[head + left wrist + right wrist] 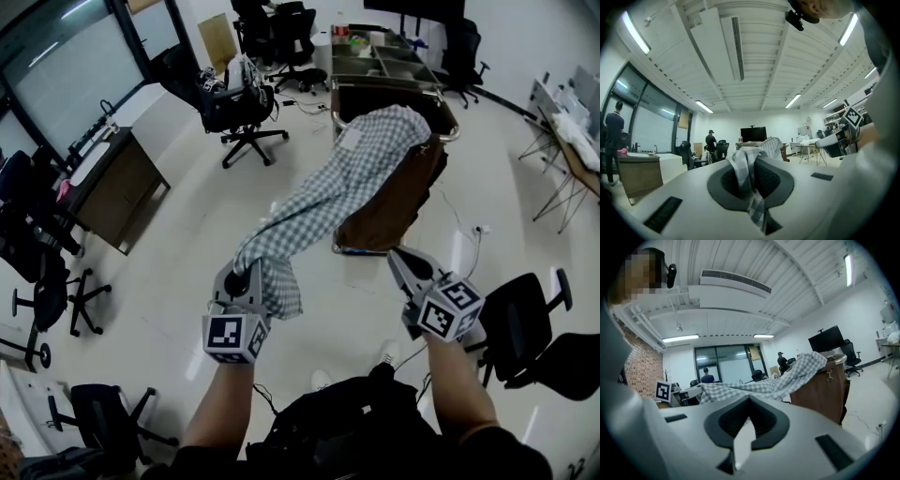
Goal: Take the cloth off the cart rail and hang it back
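left claw (249,269) clamped on cloth (347,178) (stretched to cart (386,217)) | right claw (397,255) together, empty

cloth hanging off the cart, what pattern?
Small grey-and-white check. The cloth shows best in the head view.

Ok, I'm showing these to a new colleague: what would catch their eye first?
The checked cloth, stretched in a long band from the brown cart at upper middle down to the left gripper, which is clamped on its end. Around them, black office chairs stand scattered on the pale floor.
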Motion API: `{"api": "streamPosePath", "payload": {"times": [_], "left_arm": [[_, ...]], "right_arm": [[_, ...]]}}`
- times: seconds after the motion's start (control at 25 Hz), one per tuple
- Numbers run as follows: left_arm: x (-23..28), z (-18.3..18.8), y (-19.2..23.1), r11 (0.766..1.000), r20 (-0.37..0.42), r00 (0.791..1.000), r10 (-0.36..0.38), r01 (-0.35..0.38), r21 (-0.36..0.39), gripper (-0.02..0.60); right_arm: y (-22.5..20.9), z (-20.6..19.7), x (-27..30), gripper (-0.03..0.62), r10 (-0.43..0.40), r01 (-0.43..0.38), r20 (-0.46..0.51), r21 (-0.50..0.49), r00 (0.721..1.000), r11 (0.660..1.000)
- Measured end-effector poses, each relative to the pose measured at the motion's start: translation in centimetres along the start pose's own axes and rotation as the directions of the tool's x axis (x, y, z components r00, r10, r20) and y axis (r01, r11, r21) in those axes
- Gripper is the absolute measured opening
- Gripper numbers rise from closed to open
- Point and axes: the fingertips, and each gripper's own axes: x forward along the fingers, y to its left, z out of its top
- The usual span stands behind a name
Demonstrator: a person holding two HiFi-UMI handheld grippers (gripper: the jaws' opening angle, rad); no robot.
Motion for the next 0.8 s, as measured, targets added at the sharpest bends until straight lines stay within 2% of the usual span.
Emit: {"api": "streamPosePath", "payload": {"times": [0.16,0.36,0.56,0.8], "left_arm": [[-2.1,0.2,1.2,1.000,0.008,1.000,0.002,-0.002,0.003,0.005],[-2.1,-0.8,-0.5,0.998,-0.019,0.998,-0.059,0.059,0.014,0.006],[-1.8,-0.8,-3.1,0.991,-0.029,0.990,-0.136,0.136,0.000,0.006],[-2.0,0.4,-4.2,0.986,0.004,0.986,-0.164,0.164,0.014,0.006]], "right_arm": [[2.3,-0.3,1.1,0.017,0.023,-0.023,-0.001,-0.009,1.000,1.000],[4.0,-0.3,1.3,0.017,0.036,-0.036,0.006,-0.019,0.999,0.999],[4.4,-0.3,0.5,0.017,0.019,-0.019,0.005,-0.023,1.000,1.000],[3.6,-0.7,-0.7,0.017,-0.016,0.016,0.004,-0.023,1.000,1.000]]}}
